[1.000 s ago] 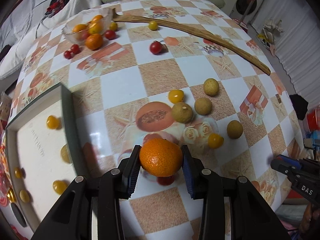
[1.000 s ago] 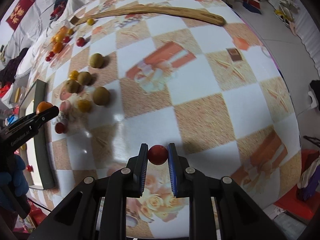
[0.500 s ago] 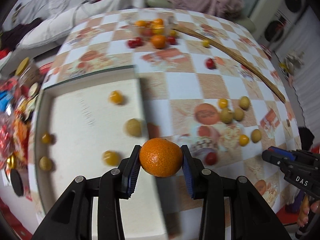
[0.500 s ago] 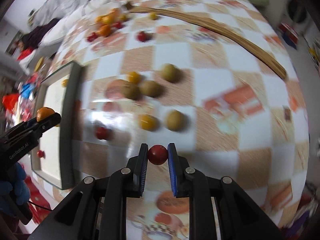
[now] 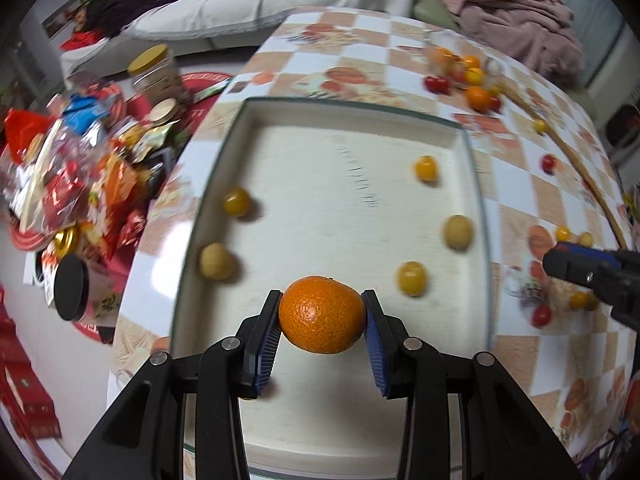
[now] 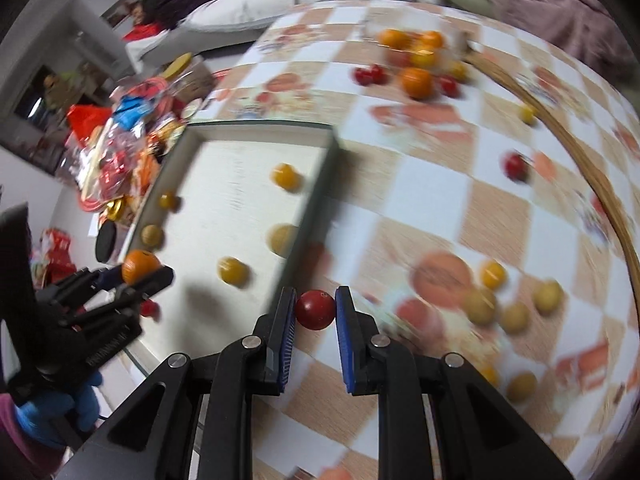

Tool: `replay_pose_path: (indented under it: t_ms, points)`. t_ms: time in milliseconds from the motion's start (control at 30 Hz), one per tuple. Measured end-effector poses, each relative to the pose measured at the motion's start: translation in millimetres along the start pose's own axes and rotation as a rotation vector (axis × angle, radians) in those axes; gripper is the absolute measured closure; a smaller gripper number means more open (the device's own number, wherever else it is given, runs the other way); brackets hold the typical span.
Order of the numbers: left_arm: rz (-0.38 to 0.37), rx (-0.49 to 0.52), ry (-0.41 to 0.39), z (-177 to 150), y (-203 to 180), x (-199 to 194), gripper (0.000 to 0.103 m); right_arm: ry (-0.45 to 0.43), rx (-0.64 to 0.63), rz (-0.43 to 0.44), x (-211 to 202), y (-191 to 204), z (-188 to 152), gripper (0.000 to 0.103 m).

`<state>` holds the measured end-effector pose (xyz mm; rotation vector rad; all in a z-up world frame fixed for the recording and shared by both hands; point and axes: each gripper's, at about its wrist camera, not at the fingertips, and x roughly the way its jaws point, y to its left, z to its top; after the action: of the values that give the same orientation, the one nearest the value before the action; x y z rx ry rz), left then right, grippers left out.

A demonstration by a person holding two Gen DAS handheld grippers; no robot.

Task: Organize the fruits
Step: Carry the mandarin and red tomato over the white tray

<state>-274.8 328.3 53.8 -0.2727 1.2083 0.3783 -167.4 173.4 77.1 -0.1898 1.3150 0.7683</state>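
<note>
The left gripper [image 5: 321, 316] clamped a mandarin [image 5: 322, 314] above the tray [image 5: 476, 184]; the right gripper [image 6: 315, 310] pinched a red tomato [image 6: 315, 309].

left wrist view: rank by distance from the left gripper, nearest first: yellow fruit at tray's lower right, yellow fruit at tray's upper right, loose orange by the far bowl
1. Yellow fruit, tray's lower right, just beyond the left gripper.
2. Yellow fruit, tray's upper right, near the far wall.
3. Loose orange, on the tablecloth outside the tray, far right.
</note>
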Motion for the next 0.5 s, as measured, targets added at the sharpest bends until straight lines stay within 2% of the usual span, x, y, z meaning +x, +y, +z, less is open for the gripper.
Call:
replay_pose_path:
  t_ms: [233,500]
  points:
    - [0.027,-0.02,0.038,-5,10,18,0.062,0.041,-0.083,0.021,28,39,31,0.081]
    - [0.032,0.003,0.069,-11,8,28,0.062,0.087,-0.12,-0.011,57,52,53,0.081]
